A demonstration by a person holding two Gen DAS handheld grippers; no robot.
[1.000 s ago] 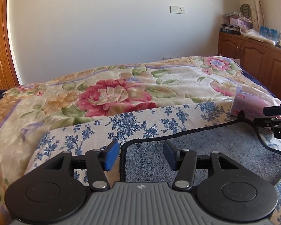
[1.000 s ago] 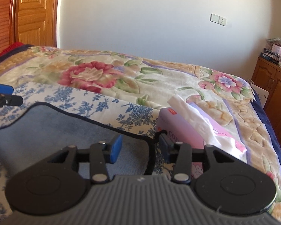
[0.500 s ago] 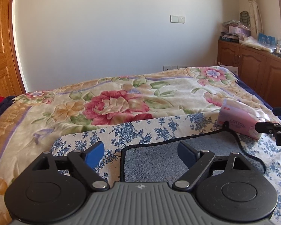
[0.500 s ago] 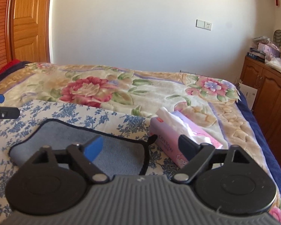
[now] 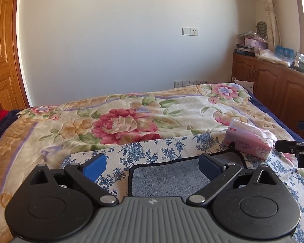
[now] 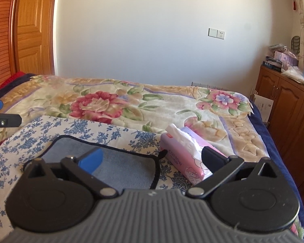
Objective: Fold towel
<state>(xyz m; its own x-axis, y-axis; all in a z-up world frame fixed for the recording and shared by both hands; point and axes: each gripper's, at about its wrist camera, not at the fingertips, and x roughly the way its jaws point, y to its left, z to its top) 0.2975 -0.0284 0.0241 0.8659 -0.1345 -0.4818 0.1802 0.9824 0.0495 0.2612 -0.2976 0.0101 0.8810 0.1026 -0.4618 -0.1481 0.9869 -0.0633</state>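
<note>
A grey towel with a black hem [image 5: 168, 179] lies folded flat on a blue-flowered white cloth [image 5: 152, 149] on the bed. It also shows in the right wrist view [image 6: 121, 168]. My left gripper [image 5: 152, 167] is open and empty, raised above the towel's near left part. My right gripper [image 6: 152, 159] is open and empty, raised above the towel's right end. Each gripper's fingers show at the edge of the other's view: the right one [image 5: 293, 143], the left one [image 6: 2, 113].
A pink tissue pack [image 6: 184, 158] lies just right of the towel, also in the left wrist view [image 5: 249, 141]. The bed has a floral blanket [image 5: 131, 121]. Wooden cabinets [image 5: 273, 89] stand right, a wooden door [image 6: 28, 36] left.
Both grippers went from nearly closed over the towel's edge to wide open. Both have lifted and pulled back from the towel, which stays lying flat.
</note>
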